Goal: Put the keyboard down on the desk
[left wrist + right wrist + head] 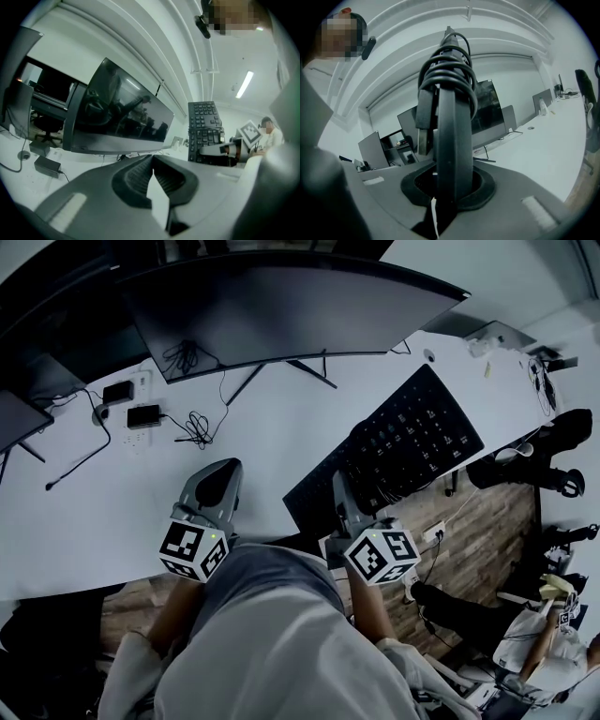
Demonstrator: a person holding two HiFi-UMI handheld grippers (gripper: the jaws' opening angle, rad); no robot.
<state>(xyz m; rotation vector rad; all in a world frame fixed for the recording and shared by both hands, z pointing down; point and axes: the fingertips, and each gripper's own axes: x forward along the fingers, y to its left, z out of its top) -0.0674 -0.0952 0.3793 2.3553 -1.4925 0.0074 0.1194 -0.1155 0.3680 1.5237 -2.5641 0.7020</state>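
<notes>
The keyboard [412,437], judged stiff and light, is pinched at its near end by the right gripper [343,495]; the left gripper [217,476] is closed on nothing.

Location type: office. Indicators:

- A long white desk [253,442] carries a wide curved monitor [281,310], a second screen [17,420] at its left end, and plugged-in power adapters [142,415] (cables trail across the surface).
- A black keyboard [412,442].
- A wood-plank floor [483,549].
- A ceiling strip light [244,84].
- Further monitors [375,147] beyond.
</notes>
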